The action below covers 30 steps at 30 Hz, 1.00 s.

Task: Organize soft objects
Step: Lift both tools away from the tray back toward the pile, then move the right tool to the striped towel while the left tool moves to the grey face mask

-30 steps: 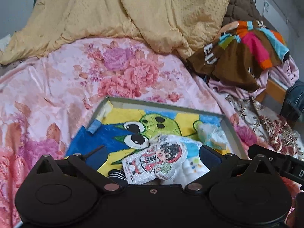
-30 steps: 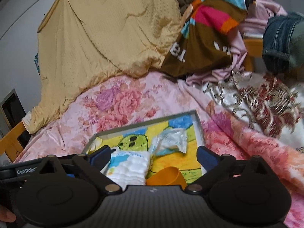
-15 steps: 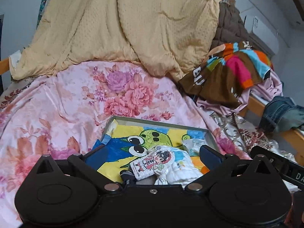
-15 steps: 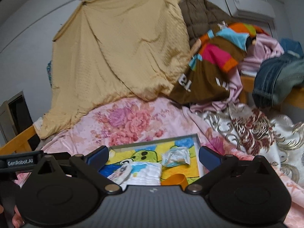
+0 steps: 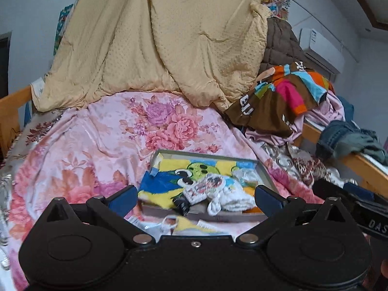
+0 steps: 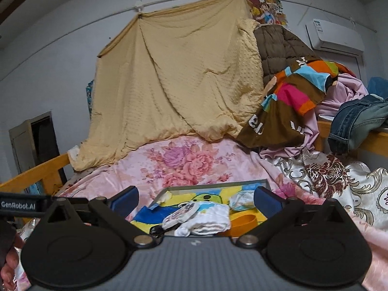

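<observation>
- Left tool [image 5: 195, 196], right tool [image 6: 195, 197]: both spread wide, grasping nothing.
- Soft white cloth [image 5: 232, 194] and printed pouch [image 6: 180, 214] piled in grey tray [image 5: 206, 154] (on floral bed [image 5: 97, 145]).

Bedspread [image 5: 101, 145]: I see pink floral cloth with a satiny sheen; smooth, lightly creased
Hanging blanket [image 6: 184, 80]: tan cloth; matt, with a dotted, pebbled texture
Tray [image 5: 213, 154]: grey rim that looks like matt metal, though I cannot be sure
Cartoon towel [image 5: 165, 184]: fuzzy terry cloth; matt
White cloth [image 6: 213, 220]: soft, ribbed weave
Left gripper [image 5: 195, 197]: matt black plastic; blue pads; shiny metal pins
Right gripper [image 6: 196, 200]: black plastic; ribbed grey body
Bed rail [image 6: 36, 172]: smooth orange-toned wood
Jeans [image 6: 359, 118]: coarse denim
</observation>
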Motion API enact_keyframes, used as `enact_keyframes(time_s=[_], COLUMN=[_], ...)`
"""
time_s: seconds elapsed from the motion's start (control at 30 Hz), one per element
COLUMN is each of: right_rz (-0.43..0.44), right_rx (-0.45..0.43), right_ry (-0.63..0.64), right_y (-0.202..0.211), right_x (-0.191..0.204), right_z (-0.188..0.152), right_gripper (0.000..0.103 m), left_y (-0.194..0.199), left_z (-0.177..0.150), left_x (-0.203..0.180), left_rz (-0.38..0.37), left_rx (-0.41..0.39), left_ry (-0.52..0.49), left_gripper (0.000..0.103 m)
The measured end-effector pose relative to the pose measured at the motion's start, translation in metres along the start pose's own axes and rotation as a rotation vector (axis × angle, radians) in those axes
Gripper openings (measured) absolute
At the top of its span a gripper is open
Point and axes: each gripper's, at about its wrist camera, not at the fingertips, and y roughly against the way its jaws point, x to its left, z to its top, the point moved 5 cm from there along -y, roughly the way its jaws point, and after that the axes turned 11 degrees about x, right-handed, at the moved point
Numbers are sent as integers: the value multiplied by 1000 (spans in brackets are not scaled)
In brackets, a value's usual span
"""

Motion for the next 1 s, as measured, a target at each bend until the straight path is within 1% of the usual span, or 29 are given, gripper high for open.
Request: enact_keyframes(time_s=[0.17,0.3,0.43,0.6,0.73,0.83,1.0], right_rz=[9,13,11,13,9,1,-15], right_rx=[-1,11,24,63,118,158,197], right_ry=[-5,-4,10,26,34,50,54], right_y=[13,21,27,29,25,18,9], right_x=[10,17,24,32,35,38,37], right_z=[-17,-30,-41,-56,-71,-79,-86], right_gripper=[103,103,103,103,103,103,103], left_y=[16,26,32,33,27,21,11], left_z=[-21,-35,-45,-60,-73,-86,-104], left_x=[7,16,24,30,33,34,34], left_rz=[8,21,29,35,45,69,159], left_rx=[35,45,49,63,85,112,127], left_ry=[-25,-45,-42,-56,-78,-116,-231], left_gripper=[102,102,102,102,102,102,102])
